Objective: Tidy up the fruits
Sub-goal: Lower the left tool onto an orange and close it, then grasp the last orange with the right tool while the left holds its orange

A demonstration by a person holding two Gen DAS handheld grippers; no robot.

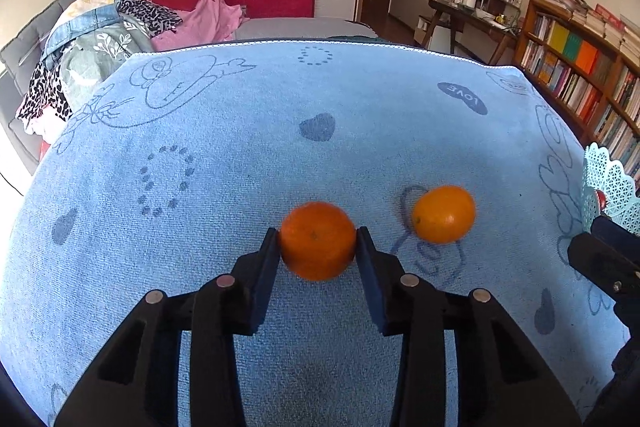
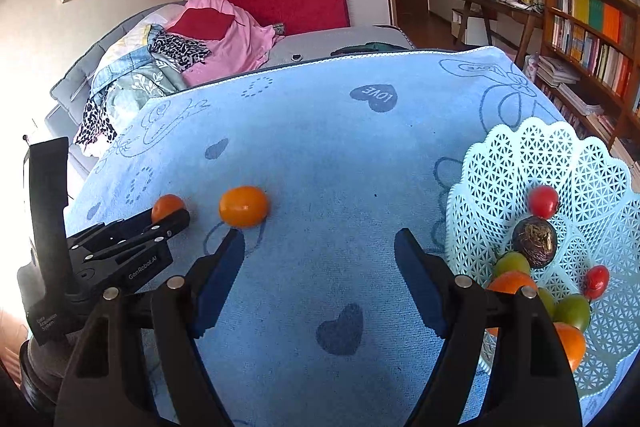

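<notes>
My left gripper (image 1: 318,241) is shut on a dark orange tangerine (image 1: 317,239), both pads pressed on its sides, just above the blue towel (image 1: 240,147). The same tangerine (image 2: 167,207) shows in the right wrist view behind the left gripper (image 2: 176,217). A lighter orange (image 1: 444,214) lies on the towel to its right; it also shows in the right wrist view (image 2: 243,206). My right gripper (image 2: 320,243) is open and empty above the towel. A pale blue lattice basket (image 2: 600,187) at the right holds several fruits: red, green, orange and one dark one.
The towel covers the table, with its far edge (image 1: 320,45) towards a bed piled with clothes (image 1: 120,19). A bookshelf (image 1: 580,75) and a desk stand at the right. The basket's rim (image 1: 608,183) shows at the right edge of the left wrist view.
</notes>
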